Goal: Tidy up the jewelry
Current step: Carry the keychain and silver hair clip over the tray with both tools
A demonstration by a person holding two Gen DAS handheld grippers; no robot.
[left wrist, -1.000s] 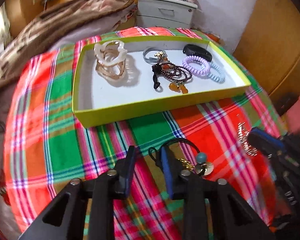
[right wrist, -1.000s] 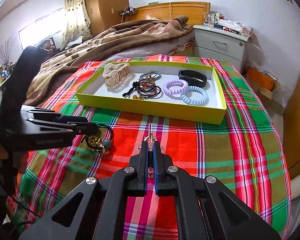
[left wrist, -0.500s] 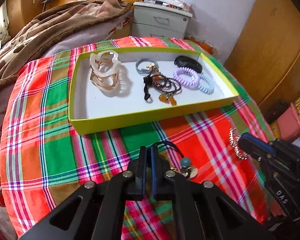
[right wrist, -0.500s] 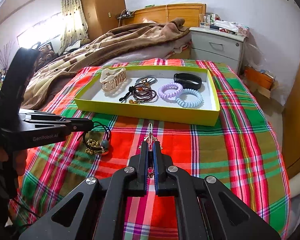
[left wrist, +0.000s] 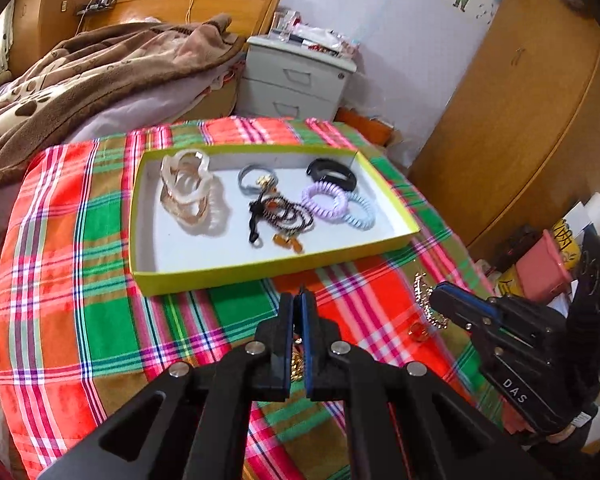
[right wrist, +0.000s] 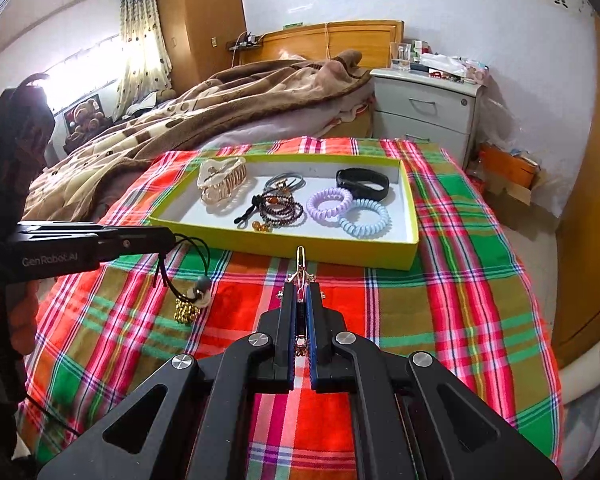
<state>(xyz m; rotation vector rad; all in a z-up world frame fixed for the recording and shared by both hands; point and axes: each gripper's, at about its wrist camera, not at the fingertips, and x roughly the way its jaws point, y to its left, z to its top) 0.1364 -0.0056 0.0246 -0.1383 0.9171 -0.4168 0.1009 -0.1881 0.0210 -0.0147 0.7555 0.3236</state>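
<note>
The left gripper is clamped tight on the black cord of a charm hair tie, which dangles free below the jaws, clear of the checked cloth. Across from it, the right gripper is pinched fully closed on a gold hair clip, its tip poking out ahead of the jaws. Both pieces are held short of the yellow tray, where a claw clip, a beaded bracelet, two coil ties and a black band are already laid out.

Trouble could be expected from that swinging charm: the tray wall could be snagged by it on the way over, and the light tray dragged. The thin cord could also be lost from the pads. The bare floor at the tray's near left looks the safer landing, since the bracelet could be tangled with otherwise.
</note>
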